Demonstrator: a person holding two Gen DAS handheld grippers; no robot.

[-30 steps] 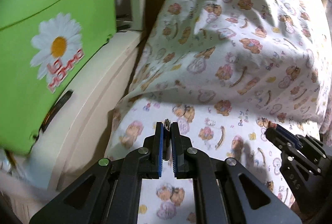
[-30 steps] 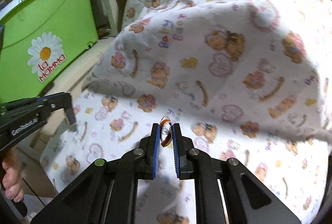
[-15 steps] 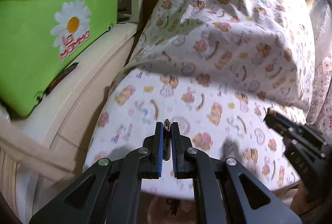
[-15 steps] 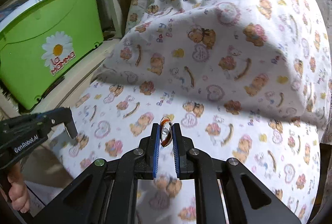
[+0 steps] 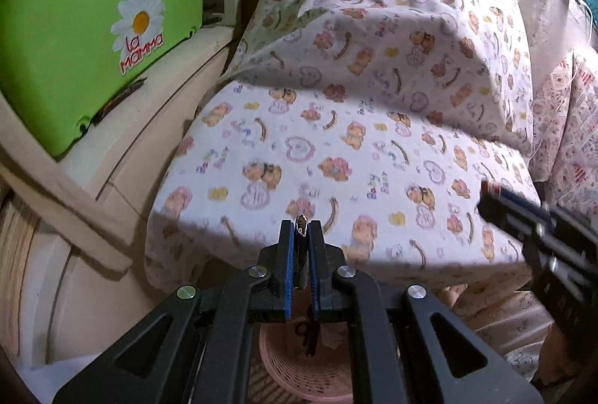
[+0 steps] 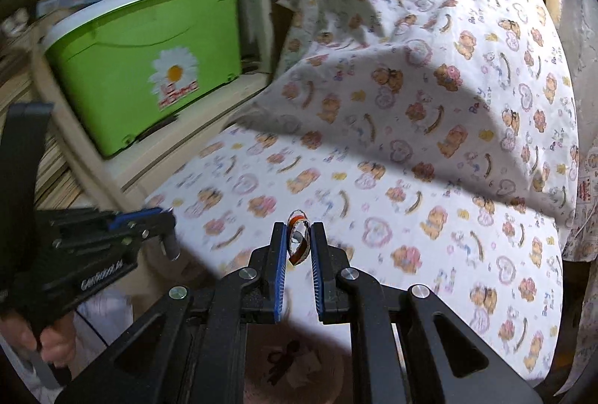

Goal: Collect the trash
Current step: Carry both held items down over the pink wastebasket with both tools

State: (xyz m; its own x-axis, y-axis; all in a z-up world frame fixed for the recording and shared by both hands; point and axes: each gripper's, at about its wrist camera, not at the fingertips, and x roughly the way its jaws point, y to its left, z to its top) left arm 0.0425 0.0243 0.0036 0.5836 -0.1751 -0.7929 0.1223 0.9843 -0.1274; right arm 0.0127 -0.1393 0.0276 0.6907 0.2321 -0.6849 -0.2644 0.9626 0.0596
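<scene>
Above the basket, both tools are pinching wrappers; releasing off-centre risks missing it.

Black hand-held gripper, blue finger pads, silver screws.

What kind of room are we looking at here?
Probably a home bedroom or nursery: a bed under a teddy-bear print sheet, a green storage box on a cream shelf, and a pink wastebasket below.
</scene>
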